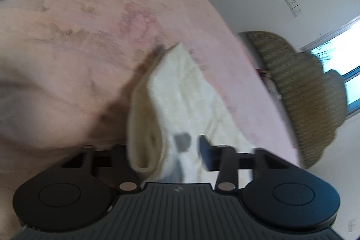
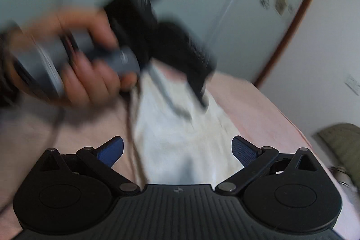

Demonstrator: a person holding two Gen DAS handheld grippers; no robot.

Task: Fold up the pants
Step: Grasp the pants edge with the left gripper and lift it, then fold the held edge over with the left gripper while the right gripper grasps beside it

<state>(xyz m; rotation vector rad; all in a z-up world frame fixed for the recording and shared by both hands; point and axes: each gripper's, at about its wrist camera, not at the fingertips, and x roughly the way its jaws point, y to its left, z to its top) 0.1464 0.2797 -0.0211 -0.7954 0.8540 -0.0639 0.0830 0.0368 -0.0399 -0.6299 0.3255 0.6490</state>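
One pants [image 2: 180, 138] (cream), on pink bed [image 1: 67, 48]

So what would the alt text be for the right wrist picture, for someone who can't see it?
A person's hand holds the left gripper down onto cream pants spread on a pink bed cover; the picture is blurred. In the foreground the right gripper stands open above the pants, touching nothing. A pale sliding door stands behind.
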